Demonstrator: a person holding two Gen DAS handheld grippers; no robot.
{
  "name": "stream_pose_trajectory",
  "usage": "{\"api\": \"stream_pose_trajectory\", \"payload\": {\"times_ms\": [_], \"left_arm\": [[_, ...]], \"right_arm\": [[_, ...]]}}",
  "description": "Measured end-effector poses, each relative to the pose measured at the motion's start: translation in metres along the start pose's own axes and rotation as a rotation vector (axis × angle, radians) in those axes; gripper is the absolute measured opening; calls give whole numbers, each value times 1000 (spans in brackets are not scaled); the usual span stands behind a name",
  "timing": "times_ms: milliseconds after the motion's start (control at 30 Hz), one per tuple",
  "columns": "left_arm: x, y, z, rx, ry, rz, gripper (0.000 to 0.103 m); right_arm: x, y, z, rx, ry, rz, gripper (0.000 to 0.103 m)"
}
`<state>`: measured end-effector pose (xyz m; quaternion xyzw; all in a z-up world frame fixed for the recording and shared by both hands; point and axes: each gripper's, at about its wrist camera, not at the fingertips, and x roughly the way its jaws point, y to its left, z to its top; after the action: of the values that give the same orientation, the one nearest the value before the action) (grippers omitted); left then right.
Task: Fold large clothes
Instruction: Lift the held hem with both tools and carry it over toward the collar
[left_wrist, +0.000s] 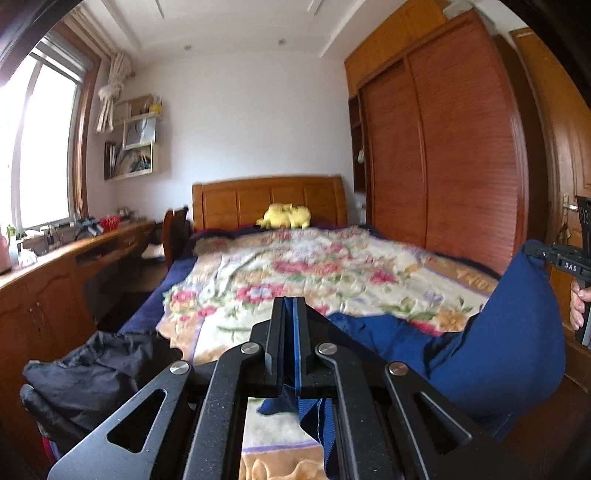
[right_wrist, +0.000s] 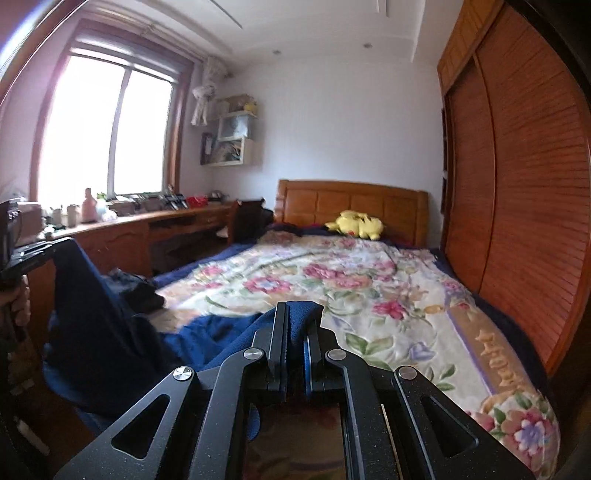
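I am holding my left hand-held gripper (left_wrist: 290, 306) nearly level over the bed (left_wrist: 295, 266), its jaws pinching an edge of the blue garment (left_wrist: 509, 350). My right hand-held gripper (right_wrist: 295, 314) is pointing nearly level too, clamped on another edge. The garment is hanging between them, its lower part lying on the floral blanket (right_wrist: 369, 288)
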<state>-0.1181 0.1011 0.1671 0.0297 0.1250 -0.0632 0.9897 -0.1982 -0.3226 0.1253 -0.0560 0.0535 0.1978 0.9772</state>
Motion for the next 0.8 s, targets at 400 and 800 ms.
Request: {"api": "stream_pose_trajectory", "payload": {"times_ms": [400, 800], "left_arm": [[92, 14, -30, -23, 103, 49, 4], [152, 14, -46, 14, 153, 77, 4]], "right_arm": [[130, -10, -26, 4, 133, -39, 6], [215, -15, -20, -9, 239, -35, 6]]}}
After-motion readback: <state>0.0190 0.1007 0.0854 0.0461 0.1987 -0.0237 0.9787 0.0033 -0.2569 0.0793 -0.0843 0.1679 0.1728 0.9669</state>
